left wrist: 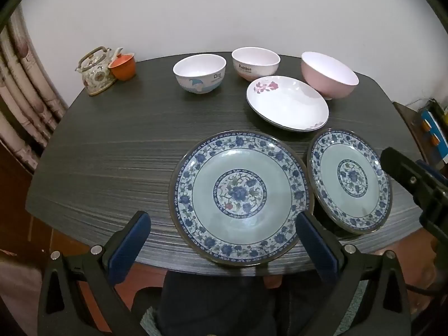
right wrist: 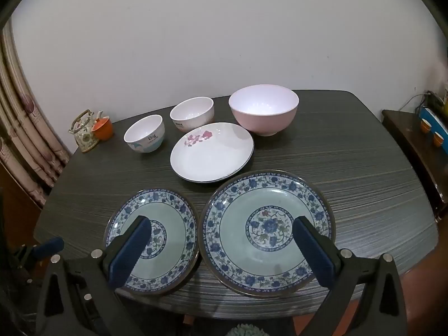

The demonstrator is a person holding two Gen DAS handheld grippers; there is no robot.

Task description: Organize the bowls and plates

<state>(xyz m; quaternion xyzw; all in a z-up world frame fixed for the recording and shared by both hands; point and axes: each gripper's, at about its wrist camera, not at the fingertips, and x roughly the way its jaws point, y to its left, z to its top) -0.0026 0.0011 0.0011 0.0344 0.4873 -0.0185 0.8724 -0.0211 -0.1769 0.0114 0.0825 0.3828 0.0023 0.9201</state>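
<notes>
A dark table (right wrist: 364,168) stands by a white wall (right wrist: 224,42). On it sit 3 plates and 3 bowls. 2 blue plates lie side by side at the near edge, rims almost touching. The left blue plate (left wrist: 239,198) pokes a bit past the table edge. The right blue plate (right wrist: 270,232) is next to it. Behind them, near their far rims, lies the white plate (right wrist: 211,152) with pink flowers on it. Whether it touches the right blue plate I cannot tell. At the back stand the bowls in a row: the dog bowl (right wrist: 144,134) on the left, the middle bowl (right wrist: 193,113), and the big pink bowl (right wrist: 263,109) on the right, just behind the white plate. A teapot (right wrist: 84,131) and an orange cup (right wrist: 103,128) sit together in the far left corner. A curtain (right wrist: 25,128) hangs on the left. The left claw (left wrist: 224,225) hangs over the near edge of the left blue plate, spread wide and holding nothing. The right claw (right wrist: 219,228) hangs over the spot where the 2 blue plates meet, also spread wide and holding nothing.
</notes>
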